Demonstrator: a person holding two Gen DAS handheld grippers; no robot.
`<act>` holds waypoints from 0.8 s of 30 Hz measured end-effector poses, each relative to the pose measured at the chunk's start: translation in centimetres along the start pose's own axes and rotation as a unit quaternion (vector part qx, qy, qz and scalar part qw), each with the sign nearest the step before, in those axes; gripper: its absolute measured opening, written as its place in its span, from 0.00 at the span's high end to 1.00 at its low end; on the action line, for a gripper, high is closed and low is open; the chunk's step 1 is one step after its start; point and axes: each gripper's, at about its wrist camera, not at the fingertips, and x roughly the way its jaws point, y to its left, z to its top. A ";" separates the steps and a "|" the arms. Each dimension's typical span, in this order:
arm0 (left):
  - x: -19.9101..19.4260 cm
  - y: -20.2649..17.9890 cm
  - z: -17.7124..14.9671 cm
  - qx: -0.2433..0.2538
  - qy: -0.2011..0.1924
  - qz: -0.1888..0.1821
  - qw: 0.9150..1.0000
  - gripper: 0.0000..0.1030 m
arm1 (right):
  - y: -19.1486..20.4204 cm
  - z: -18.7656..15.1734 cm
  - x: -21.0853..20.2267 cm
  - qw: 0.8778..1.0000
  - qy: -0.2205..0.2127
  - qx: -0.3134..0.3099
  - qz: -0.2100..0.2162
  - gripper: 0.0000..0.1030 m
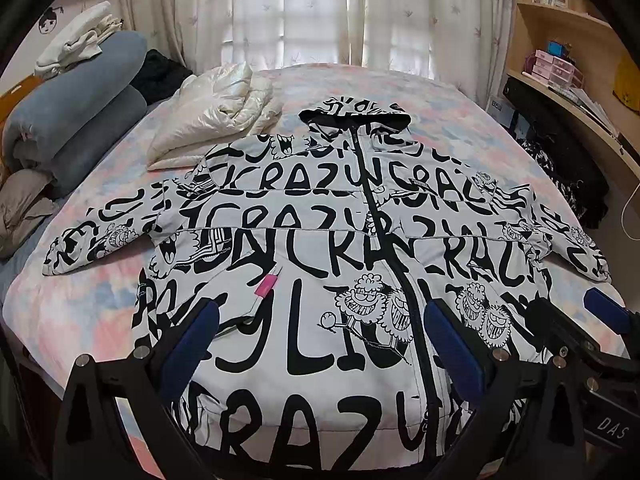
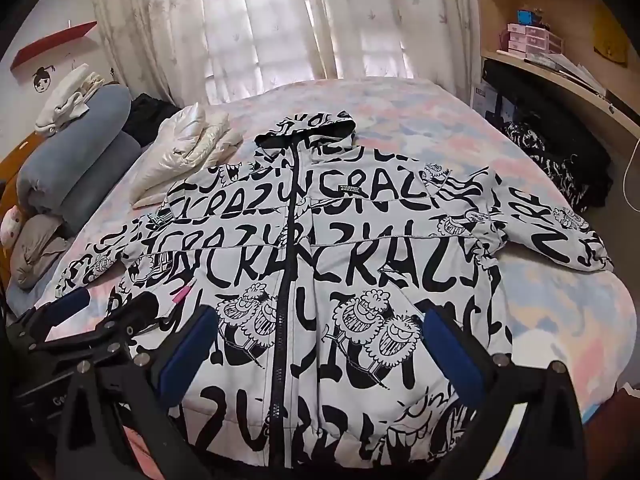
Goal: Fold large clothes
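A large white hooded jacket (image 1: 320, 208) covered in black "CRAZY" lettering lies face up on the bed, zipped, with its hood at the far end and both sleeves spread sideways. A small pink tag (image 1: 267, 284) sits on its left front. My left gripper (image 1: 324, 340) hovers open over the lower left front, with nothing between its blue pads (image 1: 200, 332). My right gripper (image 2: 322, 344) is open above the lower front of the jacket (image 2: 320, 248), straddling the zip and holding nothing. Each gripper shows at the edge of the other's view, side by side.
The bed (image 1: 80, 304) has a pastel pink and blue cover. A folded cream puffy jacket (image 1: 216, 120) lies at the far left beside rolled blue bedding (image 1: 80, 100). Dark clothes (image 1: 560, 176) are heaped at the right, under a wooden shelf unit (image 1: 560, 32). Curtains hang behind.
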 end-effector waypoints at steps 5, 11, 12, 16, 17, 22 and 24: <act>0.1 -0.1 0.0 -0.007 0.014 -0.011 1.000 0.02 | -0.1 0.0 -0.1 1.000 0.003 0.002 0.001 0.00; 0.3 -0.1 -0.2 -0.008 0.014 -0.011 1.000 0.03 | -0.2 -0.1 0.0 1.000 0.002 0.002 0.002 0.00; 0.3 -0.2 -0.2 -0.007 0.014 -0.010 1.000 0.03 | -0.2 -0.1 0.0 1.000 0.002 0.002 0.002 0.00; 0.3 0.1 -0.4 -0.012 0.019 -0.017 1.000 0.03 | -0.3 -0.2 0.0 1.000 0.001 0.003 0.002 0.00; 0.3 0.1 -0.4 -0.012 0.020 -0.018 1.000 0.03 | -0.2 -0.2 -0.1 1.000 0.001 0.003 0.002 0.00; 0.1 -0.1 -0.6 -0.011 0.019 -0.018 1.000 0.03 | -0.4 -0.5 -0.2 1.000 -0.002 0.006 0.002 0.00; 0.1 -0.1 -0.7 -0.012 0.019 -0.018 1.000 0.03 | -0.5 -0.4 -0.2 1.000 -0.001 0.006 0.001 0.00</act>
